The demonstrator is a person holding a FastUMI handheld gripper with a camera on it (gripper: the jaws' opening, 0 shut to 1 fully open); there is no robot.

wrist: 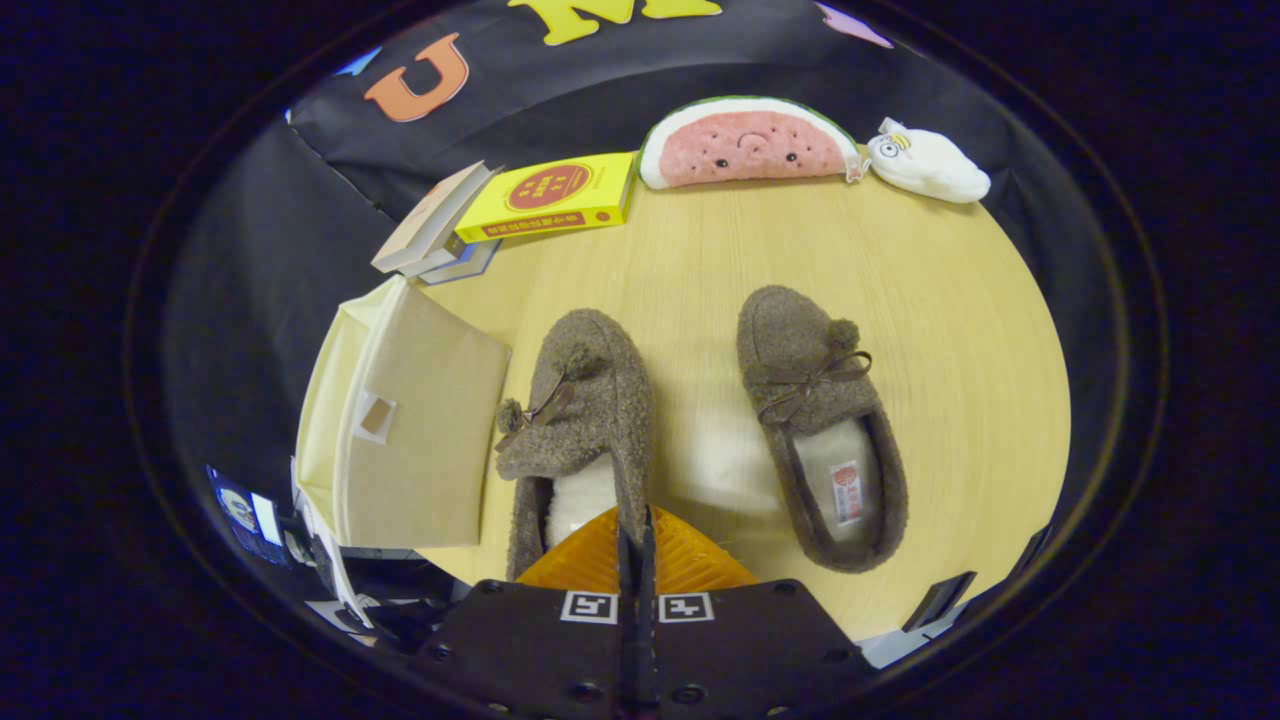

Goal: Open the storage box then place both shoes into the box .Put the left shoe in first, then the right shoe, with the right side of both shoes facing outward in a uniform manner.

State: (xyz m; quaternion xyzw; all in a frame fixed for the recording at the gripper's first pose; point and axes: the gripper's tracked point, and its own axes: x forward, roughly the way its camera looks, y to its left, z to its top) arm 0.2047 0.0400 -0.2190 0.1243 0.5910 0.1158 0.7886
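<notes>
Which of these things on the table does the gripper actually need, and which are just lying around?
Needed:
- left shoe, gripped at its collar by the shut gripper
- right shoe
- storage box

Lying about:
- yellow book
- other books
- watermelon plush
- white plush

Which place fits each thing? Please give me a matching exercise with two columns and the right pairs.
Things:
1. storage box
2. left shoe
3. right shoe
4. watermelon plush

Places:
A. at the table's far edge, beside the yellow book
B. its heel rim between the closed fingers
C. flat on the table, untouched
D. lying left of the left shoe

Pairs: 1-D, 2-B, 3-C, 4-A
</notes>
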